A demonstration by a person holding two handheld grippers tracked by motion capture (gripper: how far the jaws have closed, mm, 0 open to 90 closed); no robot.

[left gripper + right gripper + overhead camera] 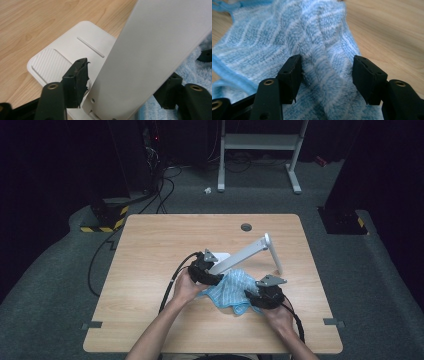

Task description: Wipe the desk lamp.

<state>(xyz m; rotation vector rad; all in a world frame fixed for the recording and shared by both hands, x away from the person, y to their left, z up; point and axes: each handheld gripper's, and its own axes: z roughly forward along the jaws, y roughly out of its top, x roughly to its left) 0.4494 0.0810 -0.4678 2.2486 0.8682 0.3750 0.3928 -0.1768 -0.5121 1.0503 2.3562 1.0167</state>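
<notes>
A white stand lies on the table, its flat base (pixel 75 47) down and its long arm (pixel 240 255) slanting up to the right. My left gripper (pixel 212 270) is at the arm's lower end. In the left gripper view its jaws (pixel 127 75) straddle the arm (pixel 150 50), with a thin gap at the left pad (pixel 78 77). A blue striped cloth (pixel 230 285) lies crumpled in front of the stand. My right gripper (pixel 251 296) meets it from the right. Its open jaws (pixel 327 62) stand either side of a raised fold of the cloth (pixel 299 32), and the right pad (pixel 364 75) is clear of it.
The wooden table (pixel 150 250) has a round cable hole (pixel 246 227) near its far edge. The stand's white end plate (pixel 275 255) hangs down to the right of the cloth. Black cables (pixel 172 280) trail from both grippers. A white frame (pixel 260 140) stands on the floor beyond.
</notes>
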